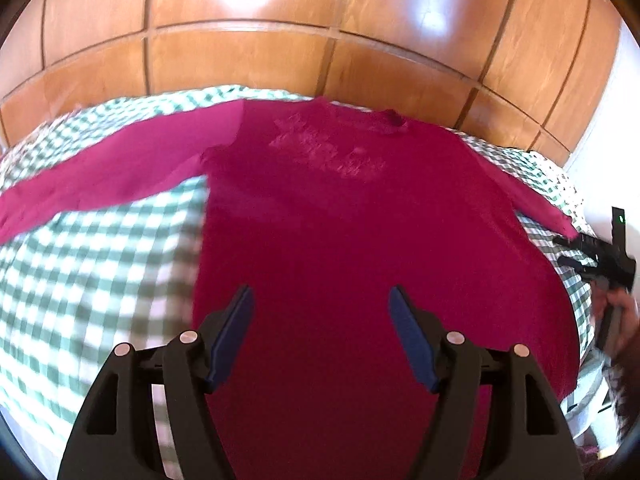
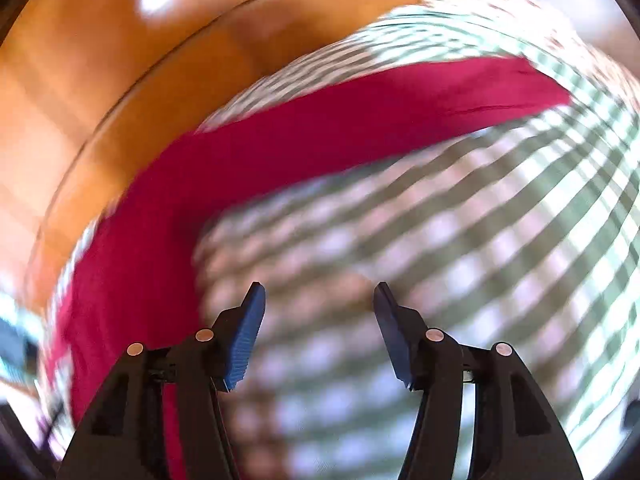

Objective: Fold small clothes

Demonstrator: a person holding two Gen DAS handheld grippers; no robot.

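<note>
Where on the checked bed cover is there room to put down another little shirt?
Bare checked cover lies left of the pink shirt, below its outstretched sleeve. More lies below the other sleeve, before the right gripper. The middle is crowded.

The setting is a home bedroom. A bed covered by a green-and-white checked sheet [image 1: 100,264] stands against a glossy panelled wooden headboard [image 1: 248,52], with a white wall [image 1: 624,120] beside it.

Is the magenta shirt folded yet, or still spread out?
Spread out. The magenta shirt lies flat on the checked cover, both sleeves stretched outward and the chest print showing; no fold is visible.
</note>
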